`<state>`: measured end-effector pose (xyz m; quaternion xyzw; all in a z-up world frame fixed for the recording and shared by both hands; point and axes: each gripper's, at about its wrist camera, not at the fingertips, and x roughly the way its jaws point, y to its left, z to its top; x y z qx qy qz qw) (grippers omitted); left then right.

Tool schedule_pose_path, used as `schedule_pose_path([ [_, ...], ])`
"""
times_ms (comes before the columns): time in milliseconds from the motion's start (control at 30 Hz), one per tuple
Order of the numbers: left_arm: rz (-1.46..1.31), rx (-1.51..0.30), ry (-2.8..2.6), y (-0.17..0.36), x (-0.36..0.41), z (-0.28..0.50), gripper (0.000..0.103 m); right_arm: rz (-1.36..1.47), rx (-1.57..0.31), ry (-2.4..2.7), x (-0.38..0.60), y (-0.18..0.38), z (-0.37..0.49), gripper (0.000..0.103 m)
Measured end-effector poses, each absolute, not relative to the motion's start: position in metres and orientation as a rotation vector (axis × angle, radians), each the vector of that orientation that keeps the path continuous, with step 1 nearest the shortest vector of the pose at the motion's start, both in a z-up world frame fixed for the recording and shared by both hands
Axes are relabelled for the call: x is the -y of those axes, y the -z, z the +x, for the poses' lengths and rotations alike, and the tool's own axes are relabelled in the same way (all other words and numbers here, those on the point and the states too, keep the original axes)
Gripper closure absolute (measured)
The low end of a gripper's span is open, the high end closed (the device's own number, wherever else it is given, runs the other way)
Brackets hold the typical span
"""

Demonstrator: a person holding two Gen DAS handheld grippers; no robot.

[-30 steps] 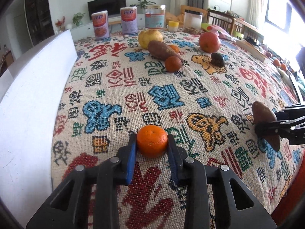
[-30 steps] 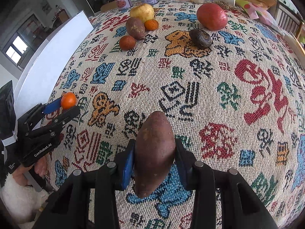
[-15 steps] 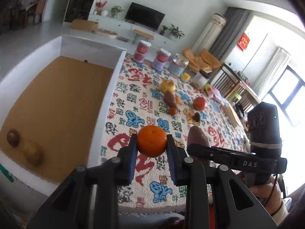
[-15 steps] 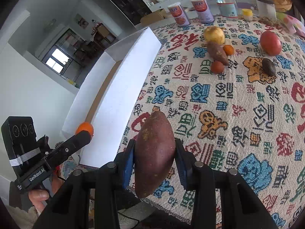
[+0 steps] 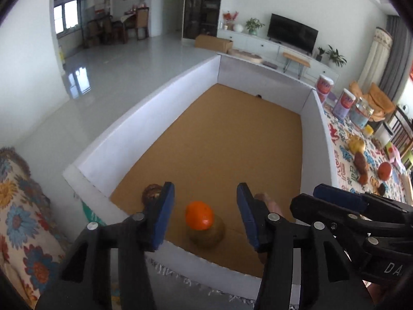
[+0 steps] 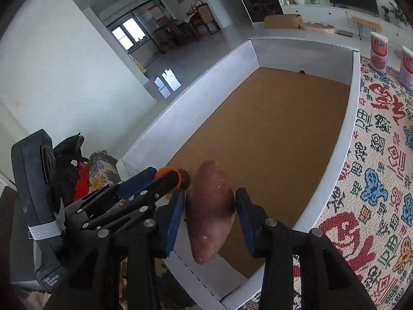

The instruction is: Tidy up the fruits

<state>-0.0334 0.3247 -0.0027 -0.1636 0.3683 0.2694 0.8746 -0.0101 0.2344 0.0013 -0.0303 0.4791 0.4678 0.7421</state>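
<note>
My left gripper (image 5: 205, 213) is open over the near end of the white box (image 5: 160, 95). The orange tangerine (image 5: 199, 215) sits free between its fingers, on or just above a brownish fruit (image 5: 206, 233) on the cardboard floor. A dark round fruit (image 5: 151, 192) lies behind the left finger. My right gripper (image 6: 209, 213) is open, its pads apart from the sweet potato (image 6: 209, 210), which hangs between them over the box's near edge. The left gripper (image 6: 165, 180) shows beside it with the tangerine (image 6: 164, 171).
The patterned tablecloth (image 6: 382, 180) lies right of the box, with several fruits (image 5: 361, 164) and tall cans (image 5: 344, 100) at its far end. A floral cushion (image 5: 18, 206) sits left of the box. The box floor is bare beyond the near end.
Both grippers swung left from the table to over the box's near end. Both have opened, letting go of the tangerine and the sweet potato.
</note>
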Motion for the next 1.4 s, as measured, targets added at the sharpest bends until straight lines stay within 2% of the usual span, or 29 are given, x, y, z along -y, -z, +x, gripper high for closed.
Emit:
schedule_pose_path([
  [33, -0.341, -0.742, -0.584, -0.002, -0.324, -0.036, 0.026, -0.083, -1.030, -1.004, -0.235, -0.003, -0.010, 0.051],
  [100, -0.340, -0.663, -0.606, -0.016, -0.319, -0.039, 0.015, -0.068, -0.958, -0.976, -0.221, -0.015, -0.009, 0.041],
  [167, -0.335, -0.593, -0.577, -0.030, -0.308, -0.037, 0.013, -0.055, -0.873, -0.921, -0.197, -0.032, -0.007, 0.020],
  [267, -0.306, -0.535, -0.465, -0.049, -0.275, -0.025, 0.009, -0.058, -0.756, -0.807, -0.150, -0.049, 0.001, 0.004],
  [333, -0.291, -0.522, -0.359, -0.055, -0.245, -0.014, 0.006, -0.070, -0.711, -0.706, -0.107, -0.050, 0.010, 0.001],
  [467, -0.273, -0.602, -0.120, -0.037, -0.174, 0.019, 0.004, -0.166, -0.711, -0.452, -0.025, -0.015, 0.035, 0.000],
  [600, -0.223, -0.725, 0.036, 0.020, -0.104, 0.058, 0.004, -0.229, -0.774, -0.206, 0.067, 0.041, 0.050, 0.000],
  [800, -0.109, -0.853, 0.053, 0.087, -0.044, 0.103, 0.005, -0.100, -0.867, 0.022, 0.172, 0.091, 0.056, 0.000],
  [933, -0.075, -0.848, 0.025, 0.103, -0.037, 0.118, 0.005, -0.016, -0.813, 0.033, 0.190, 0.081, 0.057, 0.000],
  [1200, -0.084, -0.888, -0.020, 0.117, -0.041, 0.129, 0.005, -0.082, -0.921, 0.058, 0.176, 0.107, 0.069, 0.000],
  [1400, -0.023, -0.901, -0.047, 0.120, -0.031, 0.132, 0.004, -0.027, -0.948, 0.040, 0.183, 0.111, 0.071, 0.000],
])
